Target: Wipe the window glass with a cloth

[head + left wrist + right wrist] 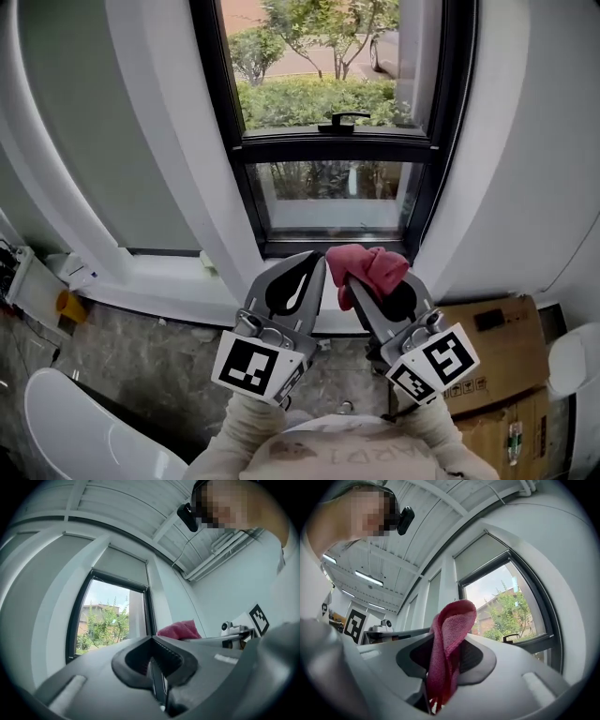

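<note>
Cloth: the pink cloth [367, 267] is folded over and stands up out of the tip of the right gripper [375, 298]. It is in front of the bottom frame of the window and not touching the pane.
Window glass: the lower pane [333, 192] lies straight ahead of both grippers. The upper pane [319, 56] sits above a black handle [343, 120], with green shrubs showing outside.
Hidden or unclear: the cloth's lower end disappears down between the right jaws. In the head view the cloth covers the right jaw tips. Both hands are hidden under the marker cubes, and only the pale sleeves [251, 429] show. A white rounded thing at the lower left is cut off by the edge, and I cannot tell what it is.
Right gripper: its jaws are clamped on the cloth, one pad on each side of the fold.
Left gripper: the left gripper [305, 277] has its jaws closed, pad against pad, with nothing between them.
Pose: the grippers are held side by side, close together, with the tips angled in toward each other. Both point up at the window from below the white sill [159, 277].
Nearby: a cardboard box [492, 342] sits to the right, under the wall.
</note>
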`<state>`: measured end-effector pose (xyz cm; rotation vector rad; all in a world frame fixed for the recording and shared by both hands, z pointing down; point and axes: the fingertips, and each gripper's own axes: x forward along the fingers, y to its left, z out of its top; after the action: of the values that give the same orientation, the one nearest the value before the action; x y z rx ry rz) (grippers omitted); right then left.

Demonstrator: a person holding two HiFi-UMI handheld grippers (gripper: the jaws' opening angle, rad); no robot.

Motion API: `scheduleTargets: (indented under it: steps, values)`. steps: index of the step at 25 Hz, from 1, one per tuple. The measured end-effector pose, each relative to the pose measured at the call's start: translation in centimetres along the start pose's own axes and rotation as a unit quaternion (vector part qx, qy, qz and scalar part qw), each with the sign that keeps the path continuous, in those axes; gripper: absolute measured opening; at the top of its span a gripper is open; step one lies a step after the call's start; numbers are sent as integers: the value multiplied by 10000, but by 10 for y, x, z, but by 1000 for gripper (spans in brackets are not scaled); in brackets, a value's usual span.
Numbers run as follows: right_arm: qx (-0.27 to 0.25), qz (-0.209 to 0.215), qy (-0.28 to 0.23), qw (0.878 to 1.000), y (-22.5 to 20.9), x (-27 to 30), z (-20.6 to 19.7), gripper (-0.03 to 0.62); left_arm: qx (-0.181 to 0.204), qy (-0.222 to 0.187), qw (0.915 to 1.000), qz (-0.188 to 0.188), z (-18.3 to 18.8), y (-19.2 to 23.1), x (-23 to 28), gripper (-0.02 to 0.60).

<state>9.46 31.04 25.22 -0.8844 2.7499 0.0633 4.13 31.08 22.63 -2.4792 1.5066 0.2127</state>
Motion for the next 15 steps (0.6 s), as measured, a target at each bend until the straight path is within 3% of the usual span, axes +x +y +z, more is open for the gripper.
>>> scheduleTargets:
  steps: [8,15]
  values:
    - [381,-137,111,9991,-64,16,-22,133,-87,249,9997,-16,-31,9,59,0]
    - [228,-293,103,9993,-86,30,-37,133,-129,172,9997,-72,-52,26,82,0]
